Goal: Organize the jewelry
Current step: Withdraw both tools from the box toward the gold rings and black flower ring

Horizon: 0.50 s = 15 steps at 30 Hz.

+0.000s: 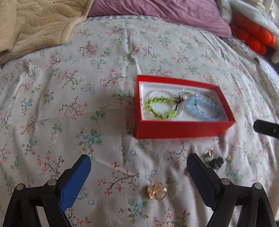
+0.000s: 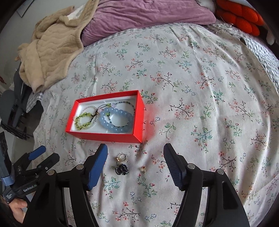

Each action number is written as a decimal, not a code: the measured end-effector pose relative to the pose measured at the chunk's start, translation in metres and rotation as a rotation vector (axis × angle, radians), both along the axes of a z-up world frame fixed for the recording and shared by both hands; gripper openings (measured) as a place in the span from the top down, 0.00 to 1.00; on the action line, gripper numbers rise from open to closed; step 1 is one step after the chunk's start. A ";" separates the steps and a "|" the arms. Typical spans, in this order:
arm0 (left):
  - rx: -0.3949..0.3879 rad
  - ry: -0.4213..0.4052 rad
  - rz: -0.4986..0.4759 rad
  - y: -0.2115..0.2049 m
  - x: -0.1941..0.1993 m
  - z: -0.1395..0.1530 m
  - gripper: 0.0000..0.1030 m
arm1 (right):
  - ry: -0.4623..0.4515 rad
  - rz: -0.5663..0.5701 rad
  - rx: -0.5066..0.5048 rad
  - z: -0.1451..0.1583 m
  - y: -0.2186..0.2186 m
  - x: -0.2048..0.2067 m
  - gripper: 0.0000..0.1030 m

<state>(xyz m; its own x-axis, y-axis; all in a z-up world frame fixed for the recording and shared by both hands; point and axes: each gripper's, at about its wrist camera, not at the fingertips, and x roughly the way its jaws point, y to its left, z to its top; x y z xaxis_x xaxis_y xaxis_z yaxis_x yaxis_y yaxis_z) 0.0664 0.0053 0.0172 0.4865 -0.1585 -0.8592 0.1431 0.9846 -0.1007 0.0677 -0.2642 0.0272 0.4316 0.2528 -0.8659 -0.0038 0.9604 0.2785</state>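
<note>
the bedspread [image 2: 200,97] is off-white, printed all over with small dark twigs, green leaves and coral and pale blue blossoms. the box [image 2: 102,136] is bright red outside with a white lining. inside it, the chunky bead bracelet [image 2: 120,130] is translucent pale blue, the woven bracelet [image 1: 157,104] is lime green on black cord, and a thin strand [image 1: 163,91] is clear and silvery. the rings [image 1: 157,193] are gold; the small clip [image 2: 121,169] is glossy black. the blanket [image 2: 52,48] is beige with a wavy quilted pattern, the pillow [image 2: 148,15] mauve, the plush [image 2: 244,15] vivid orange. each hand-held gripper, left [image 1: 138,181] and right [image 2: 135,167], is black with blue finger pads.
</note>
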 end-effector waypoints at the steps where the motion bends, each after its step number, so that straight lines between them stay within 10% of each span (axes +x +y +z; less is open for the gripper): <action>1: 0.005 0.006 -0.002 0.002 -0.003 -0.001 0.10 | 0.008 -0.009 0.003 -0.001 -0.002 -0.002 0.32; 15: 0.086 0.073 -0.102 0.014 -0.033 -0.028 0.10 | 0.082 0.049 -0.047 -0.020 0.002 -0.038 0.32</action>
<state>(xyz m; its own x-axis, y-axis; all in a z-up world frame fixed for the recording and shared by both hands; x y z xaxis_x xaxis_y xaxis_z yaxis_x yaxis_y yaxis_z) 0.0338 0.0194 -0.0106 0.4071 -0.1281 -0.9044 0.2379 0.9708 -0.0304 0.0292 -0.2624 0.0068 0.3466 0.2301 -0.9093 -0.0299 0.9717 0.2345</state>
